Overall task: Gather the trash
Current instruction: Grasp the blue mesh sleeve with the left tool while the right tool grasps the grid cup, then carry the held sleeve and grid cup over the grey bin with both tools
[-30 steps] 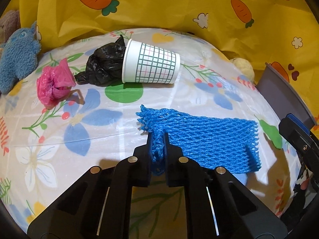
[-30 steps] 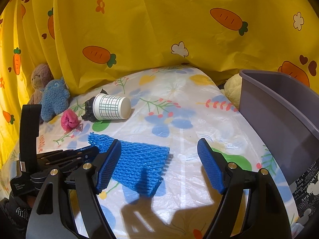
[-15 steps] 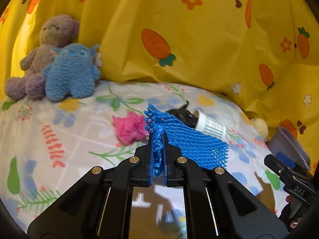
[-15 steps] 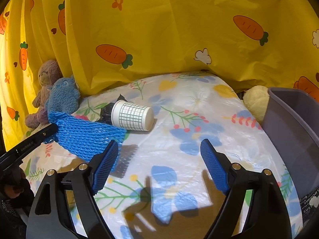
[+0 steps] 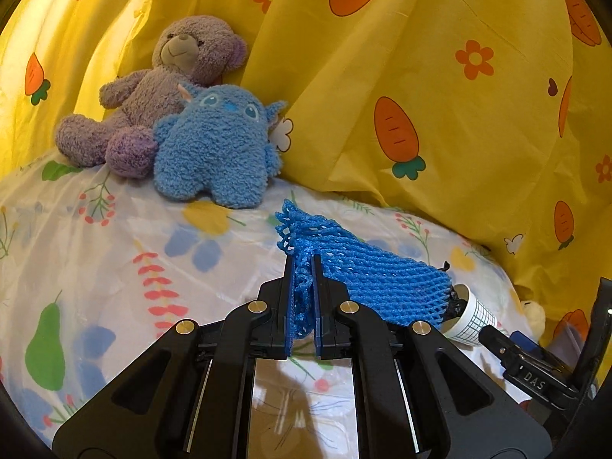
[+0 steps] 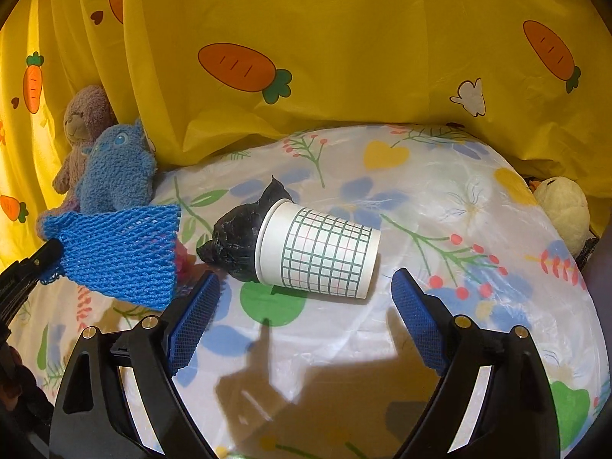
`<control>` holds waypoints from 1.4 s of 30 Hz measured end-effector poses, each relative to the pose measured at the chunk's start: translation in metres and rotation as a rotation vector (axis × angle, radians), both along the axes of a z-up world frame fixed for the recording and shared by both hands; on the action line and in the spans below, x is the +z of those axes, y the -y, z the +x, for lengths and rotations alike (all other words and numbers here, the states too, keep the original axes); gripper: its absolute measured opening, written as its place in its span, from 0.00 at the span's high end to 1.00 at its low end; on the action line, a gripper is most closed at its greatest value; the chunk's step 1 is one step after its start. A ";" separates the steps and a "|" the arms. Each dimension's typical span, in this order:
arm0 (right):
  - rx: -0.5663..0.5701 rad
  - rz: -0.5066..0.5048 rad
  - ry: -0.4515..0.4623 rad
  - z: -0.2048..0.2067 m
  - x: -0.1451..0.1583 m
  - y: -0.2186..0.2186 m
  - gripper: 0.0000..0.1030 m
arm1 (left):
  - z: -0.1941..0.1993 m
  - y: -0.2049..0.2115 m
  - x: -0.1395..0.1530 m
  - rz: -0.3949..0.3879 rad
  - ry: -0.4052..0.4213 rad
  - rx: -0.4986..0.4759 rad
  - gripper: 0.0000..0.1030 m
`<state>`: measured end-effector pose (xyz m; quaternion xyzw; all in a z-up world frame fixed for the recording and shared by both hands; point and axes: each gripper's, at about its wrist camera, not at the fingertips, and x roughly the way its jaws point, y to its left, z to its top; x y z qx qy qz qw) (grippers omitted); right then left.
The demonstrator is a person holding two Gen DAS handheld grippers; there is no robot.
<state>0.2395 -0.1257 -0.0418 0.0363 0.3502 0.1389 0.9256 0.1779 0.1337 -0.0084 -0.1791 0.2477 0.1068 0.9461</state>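
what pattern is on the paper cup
White with a green grid, a few pinkish lines; cup shows best in the right wrist view.

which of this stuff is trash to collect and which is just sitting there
Trash for the job:
blue foam net, held off the table in the left tool
paper cup, on its side
black plastic bag

Just lying about:
purple teddy bear
blue plush toy
yellow plush
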 end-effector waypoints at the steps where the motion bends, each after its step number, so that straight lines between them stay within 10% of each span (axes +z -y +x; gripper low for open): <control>1: -0.003 0.000 0.002 0.002 -0.001 -0.001 0.15 | 0.002 0.000 -0.004 -0.004 -0.007 -0.002 0.93; 21: -0.054 0.046 -0.057 0.035 -0.020 0.002 0.25 | 0.008 0.002 -0.022 -0.050 -0.026 -0.049 0.93; 42: -0.078 0.047 0.068 -0.058 0.008 0.071 0.26 | 0.009 -0.005 -0.036 -0.137 -0.033 -0.078 0.93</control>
